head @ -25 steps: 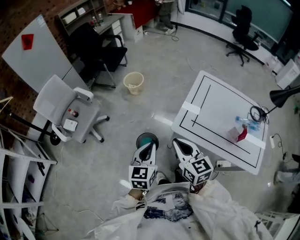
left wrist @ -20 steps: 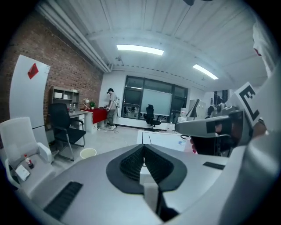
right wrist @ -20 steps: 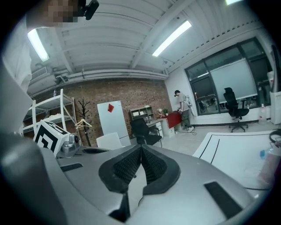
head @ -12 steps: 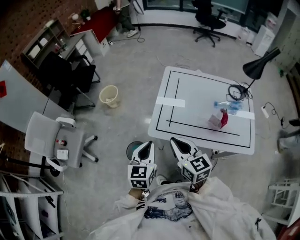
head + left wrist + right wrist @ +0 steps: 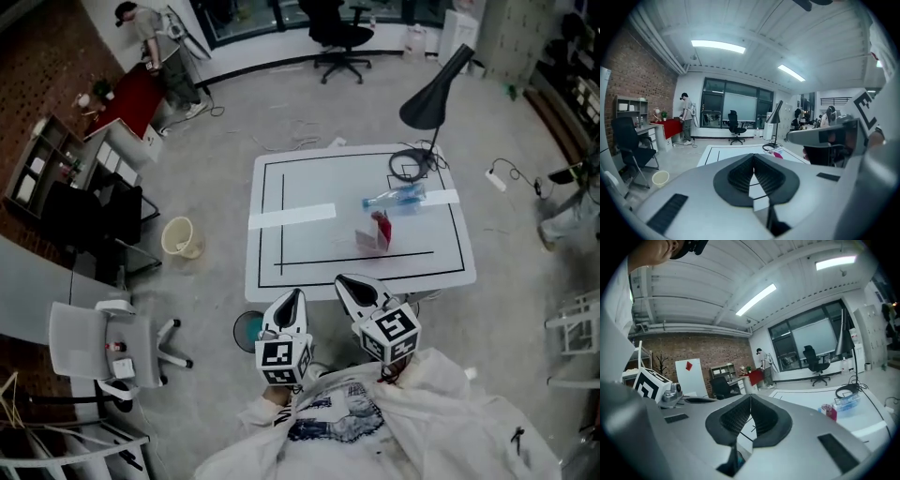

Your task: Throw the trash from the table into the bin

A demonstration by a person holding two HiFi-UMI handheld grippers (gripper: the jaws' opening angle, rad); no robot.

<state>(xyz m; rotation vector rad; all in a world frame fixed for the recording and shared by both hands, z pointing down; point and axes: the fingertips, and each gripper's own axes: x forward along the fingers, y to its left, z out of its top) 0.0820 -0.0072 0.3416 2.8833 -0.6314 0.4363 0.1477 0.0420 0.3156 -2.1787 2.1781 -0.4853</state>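
A white table [image 5: 309,183] with black lines stands ahead of me. On it lie a clear plastic bottle [image 5: 394,198] and a small red-and-white wrapper [image 5: 375,232]. A cream bin [image 5: 180,237] stands on the floor to the table's left. A teal bin [image 5: 247,330] sits by my left gripper [image 5: 293,299]. Both grippers are shut and empty, held near the table's front edge; my right gripper [image 5: 352,282] is at the edge itself. The right gripper view shows the wrapper [image 5: 829,412] and the bottle [image 5: 846,401] beyond the shut right gripper [image 5: 750,398]. The left gripper [image 5: 753,157] points at the table [image 5: 722,154].
A black desk lamp [image 5: 433,94] and a coiled cable [image 5: 409,167] are at the table's far right. A white swivel chair [image 5: 103,342] stands at left, a black office chair [image 5: 337,42] beyond the table. A person [image 5: 155,37] stands far left by a red desk.
The view has swung round: the table has moved from the right to straight ahead and closer. Both grippers stay shut and side by side.
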